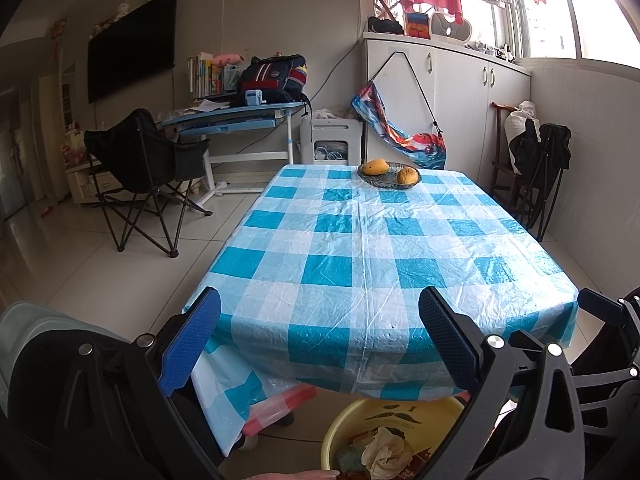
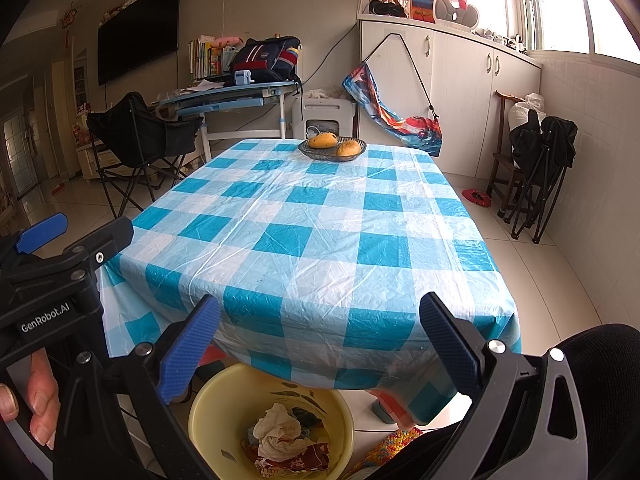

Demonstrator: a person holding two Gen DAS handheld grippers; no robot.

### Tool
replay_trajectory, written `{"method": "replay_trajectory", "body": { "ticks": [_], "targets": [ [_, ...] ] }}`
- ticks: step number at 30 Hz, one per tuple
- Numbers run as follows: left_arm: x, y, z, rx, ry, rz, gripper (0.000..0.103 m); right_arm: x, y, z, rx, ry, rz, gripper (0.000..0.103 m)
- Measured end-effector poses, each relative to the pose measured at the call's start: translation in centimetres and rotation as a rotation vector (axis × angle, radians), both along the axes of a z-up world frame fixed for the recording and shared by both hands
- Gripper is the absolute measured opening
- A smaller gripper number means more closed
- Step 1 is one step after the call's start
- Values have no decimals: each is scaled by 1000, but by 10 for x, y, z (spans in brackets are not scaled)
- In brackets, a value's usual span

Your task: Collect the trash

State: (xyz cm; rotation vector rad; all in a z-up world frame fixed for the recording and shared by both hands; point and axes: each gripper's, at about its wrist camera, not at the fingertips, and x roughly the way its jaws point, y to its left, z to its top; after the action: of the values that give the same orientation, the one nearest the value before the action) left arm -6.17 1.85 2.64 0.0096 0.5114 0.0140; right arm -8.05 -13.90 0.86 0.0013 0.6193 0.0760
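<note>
Hovering at the table's (image 2: 320,240) near edge, both grippers (image 1: 320,344) (image 2: 320,344) jaws open, empty; yellow basin (image 2: 208,404) holds trash (image 2: 280,436).

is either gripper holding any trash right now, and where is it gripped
Nothing is held. The left gripper and right gripper are both open and empty; the crumpled trash lies in the yellow basin.

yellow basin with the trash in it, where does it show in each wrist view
Left wrist: the yellow basin is at the bottom edge, right of centre, under the table's near end.
Right wrist: the basin is at the bottom, left of centre, crumpled paper on top.
Shared landmark: the fruit bowl at the table's far end.
</note>
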Motion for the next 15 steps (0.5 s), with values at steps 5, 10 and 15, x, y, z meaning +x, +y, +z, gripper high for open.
{"method": "replay_trajectory", "body": {
  "ticks": [5,10,15],
  "targets": [
    [0,0,0,0,-1,-1,96,0,-1,0,-1,2,0,96],
    [0,4,1,-39,-2,-27,96,0,-2,-2,-3,4,1,96],
    [-4,5,2,-23,-35,-31,96,0,-3,-3,-4,9,1,96]
  ]
}}
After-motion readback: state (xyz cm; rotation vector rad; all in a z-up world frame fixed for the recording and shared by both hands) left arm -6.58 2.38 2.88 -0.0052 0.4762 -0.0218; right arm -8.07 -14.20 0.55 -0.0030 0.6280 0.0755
